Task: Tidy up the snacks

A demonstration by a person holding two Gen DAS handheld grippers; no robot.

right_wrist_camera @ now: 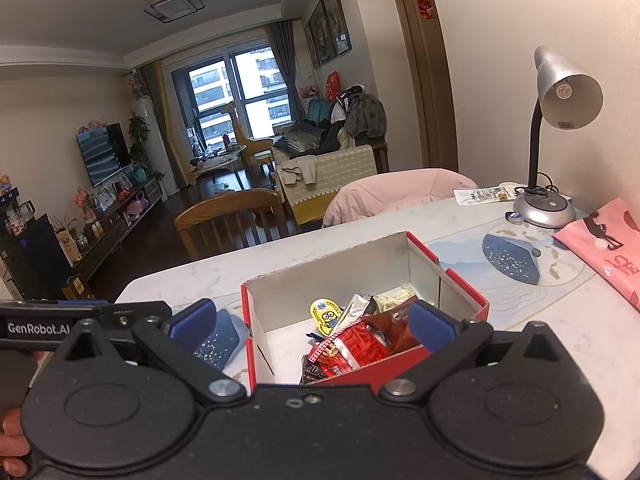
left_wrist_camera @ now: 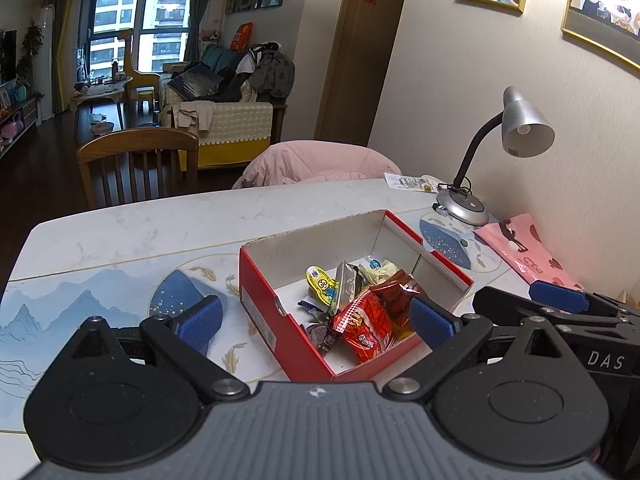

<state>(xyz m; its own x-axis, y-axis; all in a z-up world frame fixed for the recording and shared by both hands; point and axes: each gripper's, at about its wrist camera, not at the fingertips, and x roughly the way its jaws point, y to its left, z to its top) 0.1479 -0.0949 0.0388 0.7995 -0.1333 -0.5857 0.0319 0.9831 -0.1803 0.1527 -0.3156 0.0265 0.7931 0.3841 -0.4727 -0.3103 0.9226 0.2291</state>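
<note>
Red snack box (left_wrist_camera: 280,332) between left gripper (left_wrist_camera: 316,320) fingers

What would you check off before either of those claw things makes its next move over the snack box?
1. Left gripper open, holding nothing: ok.
2. Right gripper open, holding nothing: ok.
3. Red box upright, top open: ok.
4. Snacks inside the box, such as the red packet and yellow cartoon pouch: ok.
5. Any snack left on the table: cannot tell; a small packet lies near the lamp.
</note>
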